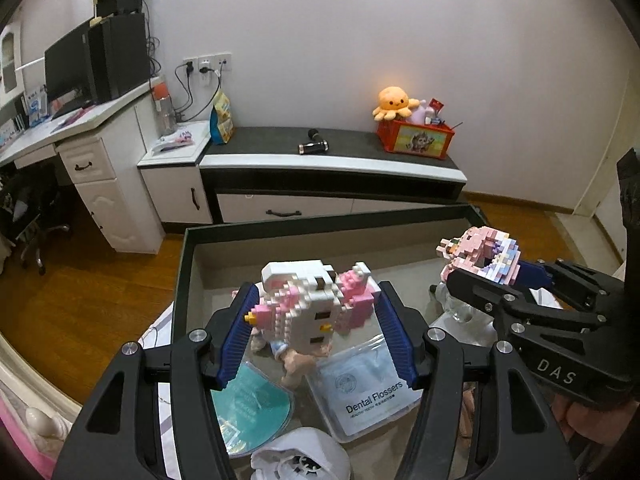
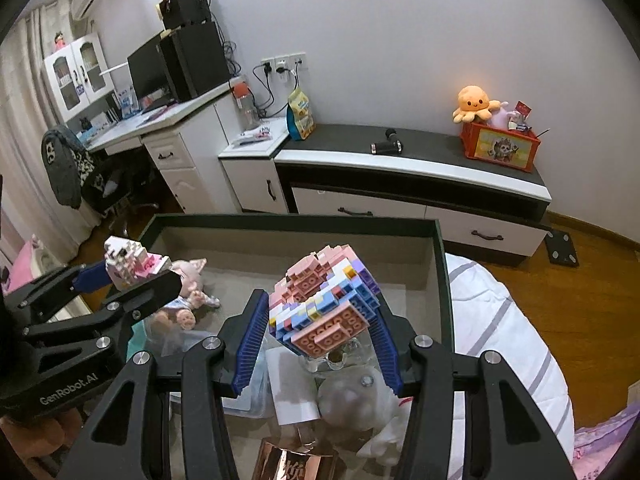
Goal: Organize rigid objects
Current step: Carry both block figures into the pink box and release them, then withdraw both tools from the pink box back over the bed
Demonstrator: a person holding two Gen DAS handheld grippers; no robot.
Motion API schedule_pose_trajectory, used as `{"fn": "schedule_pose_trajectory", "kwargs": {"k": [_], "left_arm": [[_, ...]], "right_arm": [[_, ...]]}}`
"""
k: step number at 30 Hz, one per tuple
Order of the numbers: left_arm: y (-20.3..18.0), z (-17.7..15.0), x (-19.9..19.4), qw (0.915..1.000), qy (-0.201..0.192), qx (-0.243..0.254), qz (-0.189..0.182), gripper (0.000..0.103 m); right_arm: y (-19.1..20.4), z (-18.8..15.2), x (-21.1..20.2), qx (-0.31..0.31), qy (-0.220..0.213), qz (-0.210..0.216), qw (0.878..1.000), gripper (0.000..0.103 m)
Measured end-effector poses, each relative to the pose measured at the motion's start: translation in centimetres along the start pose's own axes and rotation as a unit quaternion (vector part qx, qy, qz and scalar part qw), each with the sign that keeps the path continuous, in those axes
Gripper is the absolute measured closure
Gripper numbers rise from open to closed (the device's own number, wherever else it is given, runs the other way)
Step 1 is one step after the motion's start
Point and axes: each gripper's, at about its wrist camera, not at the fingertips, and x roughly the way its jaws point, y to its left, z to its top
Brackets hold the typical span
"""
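Note:
A white and pink block figure (image 1: 308, 308) hangs between the blue pads of my left gripper (image 1: 318, 292), which is shut on it above the dark-rimmed box (image 1: 320, 226). My right gripper (image 2: 320, 302) is shut on a pink, blue and purple block figure (image 2: 324, 304), tilted, over the right part of the same box (image 2: 296, 222). Each wrist view shows the other gripper from the side: the right gripper (image 1: 486, 270) with its figure (image 1: 480, 252), and the left gripper (image 2: 132, 276) with its figure (image 2: 128, 260).
Lying in the box are a Dental Flossers pack (image 1: 368, 388), a teal disc (image 1: 248, 396), a small doll (image 2: 188, 280), a glass piece (image 2: 340, 356) and a white plastic item (image 1: 296, 460). Beyond stands a low cabinet (image 1: 332, 160) with an orange crate (image 1: 416, 138). A striped bed cover (image 2: 500, 320) lies to the right.

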Motion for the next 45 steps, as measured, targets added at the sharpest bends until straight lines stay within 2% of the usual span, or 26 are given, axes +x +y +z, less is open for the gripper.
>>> {"fn": "schedule_pose_trajectory", "kwargs": {"k": [1, 2, 3, 4, 5, 7, 13, 17, 24, 35, 40, 45], "left_arm": [[0.0, 0.0, -0.2, 1.0, -0.002, 0.0, 0.004, 0.033], [0.1, -0.1, -0.4, 1.0, -0.005, -0.001, 0.007, 0.024], [0.2, -0.2, -0.7, 0.9999, -0.01, -0.005, 0.012, 0.02], [0.5, -0.3, -1.1, 0.9997, -0.015, -0.01, 0.014, 0.012], [0.7, -0.4, -1.5, 0.9996, -0.019, -0.014, 0.015, 0.004], [1.1, -0.6, -2.5, 0.9991, -0.032, -0.019, 0.02, 0.0], [1.5, -2.1, -6.3, 0.998, -0.058, -0.024, 0.013, 0.0], [1.3, -4.0, -9.1, 0.9972, -0.071, -0.024, 0.007, 0.0], [0.5, -7.6, -14.3, 0.9957, -0.087, -0.031, -0.002, 0.0], [0.2, -12.3, -21.0, 0.9924, -0.116, -0.039, 0.012, 0.0], [0.1, -14.3, -23.2, 0.9915, -0.121, -0.043, 0.019, 0.0], [0.0, -16.2, -24.9, 0.9908, -0.124, -0.043, 0.031, 0.0]], "right_arm": [[0.0, -0.1, -0.1, 0.001, -0.001, -0.001, 1.0, 0.045], [0.0, -0.1, -0.2, 0.001, -0.003, -0.003, 1.0, 0.03], [-0.1, -0.3, -0.4, 0.003, -0.006, -0.011, 1.0, 0.026], [-0.2, -0.4, -0.7, 0.005, -0.01, -0.016, 1.0, 0.02], [-0.3, -0.5, -0.9, 0.008, -0.01, -0.012, 1.0, 0.019], [-0.3, -0.7, -1.4, 0.013, -0.011, -0.017, 1.0, 0.015], [-0.4, -2.1, -4.5, 0.044, -0.032, -0.03, 0.998, 0.013], [-0.2, -3.5, -7.8, 0.059, -0.053, -0.023, 0.997, 0.013], [1.3, -6.1, -13.2, 0.058, -0.088, -0.024, 0.994, 0.013], [4.8, -11.1, -21.5, 0.04, -0.147, -0.033, 0.988, 0.013], [5.9, -13.4, -23.4, 0.041, -0.16, -0.036, 0.986, 0.013], [6.7, -15.7, -24.2, 0.04, -0.155, -0.04, 0.986, 0.013]]}}
